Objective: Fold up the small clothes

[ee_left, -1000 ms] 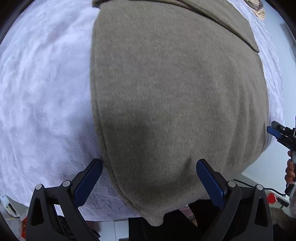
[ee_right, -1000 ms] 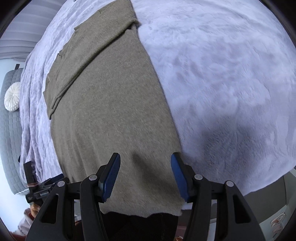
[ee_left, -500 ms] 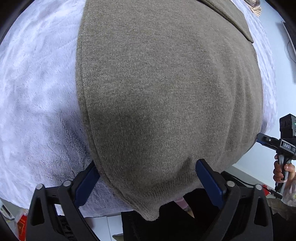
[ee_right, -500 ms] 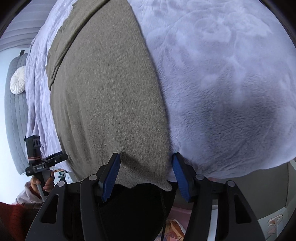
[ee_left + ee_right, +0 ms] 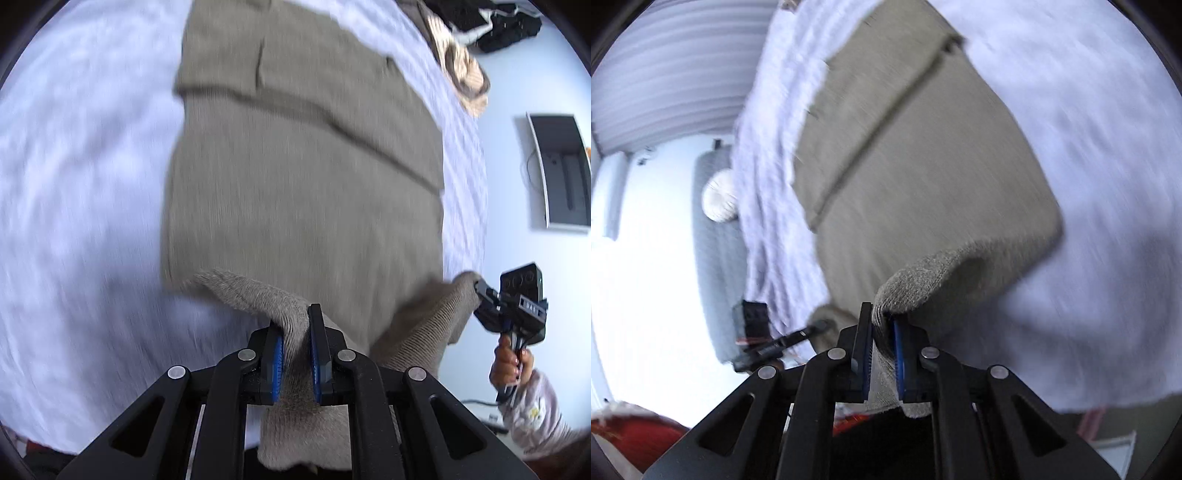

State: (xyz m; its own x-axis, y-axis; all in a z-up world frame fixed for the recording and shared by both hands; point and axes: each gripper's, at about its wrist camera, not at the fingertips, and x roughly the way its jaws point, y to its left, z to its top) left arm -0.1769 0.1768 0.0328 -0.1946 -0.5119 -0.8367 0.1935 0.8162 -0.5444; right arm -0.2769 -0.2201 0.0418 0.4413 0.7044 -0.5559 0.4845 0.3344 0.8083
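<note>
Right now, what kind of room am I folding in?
Most likely a bedroom. The taupe knit garment lies on a fluffy white blanket spread like a bed cover, a grey padded headboard with a round cushion sits beyond it, and more clothes are piled at the far edge.

**Where my two wrist cameras look**

My left camera sits behind the left gripper (image 5: 295, 332) and looks forward along its fingers, down over the near hem of the sweater (image 5: 303, 177) towards the far end of the bed cover (image 5: 74, 166). It is very near the hem. At its right edge it sees my right gripper (image 5: 480, 291) and right hand (image 5: 509, 365).

My right camera sits behind the right gripper (image 5: 882, 332) and faces the same way, also very near the hem. At its left edge it sees my left gripper (image 5: 816, 328). Both views share the sweater (image 5: 923, 155) and the bed cover (image 5: 1089, 129).
</note>
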